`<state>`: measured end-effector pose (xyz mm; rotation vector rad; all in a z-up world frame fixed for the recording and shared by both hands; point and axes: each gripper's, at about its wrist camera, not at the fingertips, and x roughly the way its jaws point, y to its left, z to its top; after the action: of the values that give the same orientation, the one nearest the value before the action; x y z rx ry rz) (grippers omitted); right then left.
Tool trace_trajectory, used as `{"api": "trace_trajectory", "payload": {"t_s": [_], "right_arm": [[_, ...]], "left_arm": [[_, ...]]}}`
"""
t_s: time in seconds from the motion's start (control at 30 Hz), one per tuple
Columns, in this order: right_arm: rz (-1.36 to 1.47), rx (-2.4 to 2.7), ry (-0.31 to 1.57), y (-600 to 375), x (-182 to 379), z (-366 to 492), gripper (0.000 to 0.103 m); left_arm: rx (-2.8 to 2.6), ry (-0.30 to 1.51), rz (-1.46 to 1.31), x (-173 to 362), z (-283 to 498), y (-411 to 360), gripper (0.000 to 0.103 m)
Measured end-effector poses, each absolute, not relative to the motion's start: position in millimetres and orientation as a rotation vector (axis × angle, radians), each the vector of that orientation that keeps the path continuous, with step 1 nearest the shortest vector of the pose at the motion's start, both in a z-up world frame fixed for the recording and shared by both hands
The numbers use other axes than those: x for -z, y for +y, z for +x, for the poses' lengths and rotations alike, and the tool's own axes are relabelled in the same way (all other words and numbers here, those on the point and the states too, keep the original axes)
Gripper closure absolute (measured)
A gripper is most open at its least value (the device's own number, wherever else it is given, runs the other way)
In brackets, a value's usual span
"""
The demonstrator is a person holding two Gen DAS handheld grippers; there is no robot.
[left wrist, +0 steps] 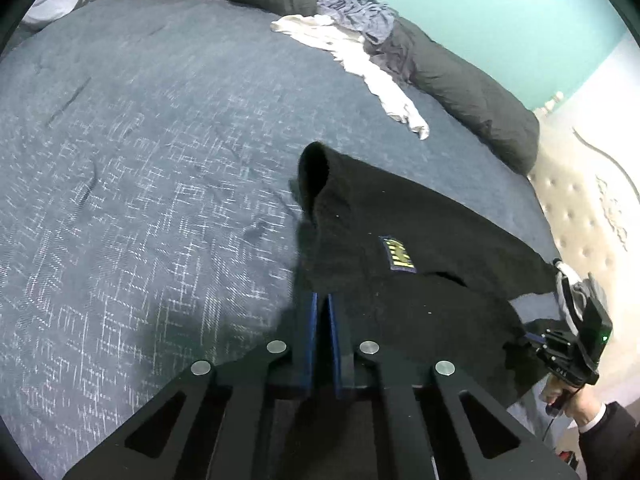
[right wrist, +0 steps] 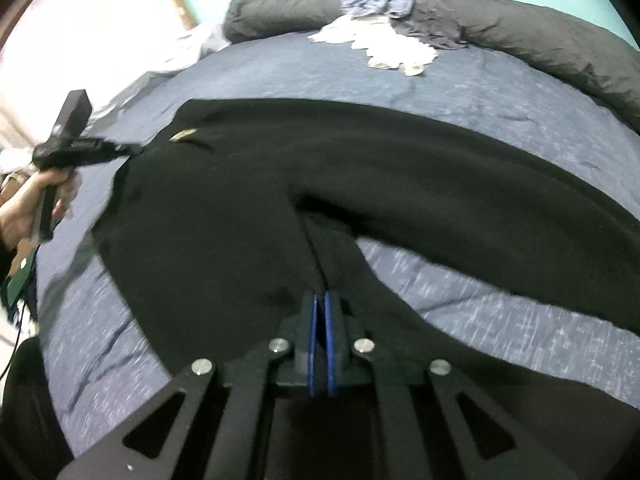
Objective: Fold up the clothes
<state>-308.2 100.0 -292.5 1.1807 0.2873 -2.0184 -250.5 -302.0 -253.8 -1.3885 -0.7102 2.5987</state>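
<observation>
A black garment (right wrist: 360, 168) with a small yellow-and-blue label (left wrist: 398, 257) lies spread across the blue bedspread (left wrist: 140, 160). My left gripper (left wrist: 322, 298) is shut on an edge of the garment, which bunches up over the fingertips. My right gripper (right wrist: 320, 296) is shut on another edge of the same garment. The right gripper also shows in the left wrist view (left wrist: 532, 338) at the lower right. The left gripper shows in the right wrist view (right wrist: 132, 148) at the left, pinching the garment near the label (right wrist: 184, 135).
A white garment (left wrist: 360, 60) and a blue patterned one (left wrist: 352, 8) lie at the far side of the bed, against a rolled dark grey duvet (left wrist: 460, 80). A cream tufted headboard (left wrist: 592, 200) is on the right. The wall behind is teal.
</observation>
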Motion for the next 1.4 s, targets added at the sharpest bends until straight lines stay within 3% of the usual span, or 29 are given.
{"api": "trace_trajectory", "payload": {"t_s": [0.23,0.5,0.7,0.8,1.03,1.23,1.33,1.4], "right_arm": [[1.185,2.004,0.263,108.1,293.0,-298.5,0.099],[1.16,2.057,0.077,127.4,281.5,-304.4,0.092],[1.184,2.068,-0.063,136.4,281.1,-306.9,0.089],[1.176,2.062,-0.095,140.4,279.1,-305.8,0.089],[1.183,2.05,-0.175,148.5,282.9,-305.5,0.087],[1.214,2.035,-0.232,151.0,290.3,-310.2,0.087],[1.214,2.039,-0.257,152.5,291.0,-311.6,0.085],[1.21,2.041,-0.266,153.4,290.8,-311.5,0.084]], "left_arm": [[-2.596,-0.742,-1.384,250.8,-247.8,-306.3,0.097],[-2.595,-0.864,-1.336,247.0,-256.6,-323.8,0.094],[-2.574,-0.924,-1.328,252.7,-287.4,-324.5,0.082],[-2.56,-0.949,-1.329,257.2,-307.1,-322.6,0.065],[-2.522,-0.988,-1.321,266.7,-351.1,-319.4,0.065],[-2.459,-1.045,-1.336,279.5,-376.4,-318.6,0.066],[-2.449,-1.043,-1.346,283.9,-383.6,-318.4,0.099],[-2.491,-1.009,-1.337,276.7,-383.5,-319.4,0.099]]}}
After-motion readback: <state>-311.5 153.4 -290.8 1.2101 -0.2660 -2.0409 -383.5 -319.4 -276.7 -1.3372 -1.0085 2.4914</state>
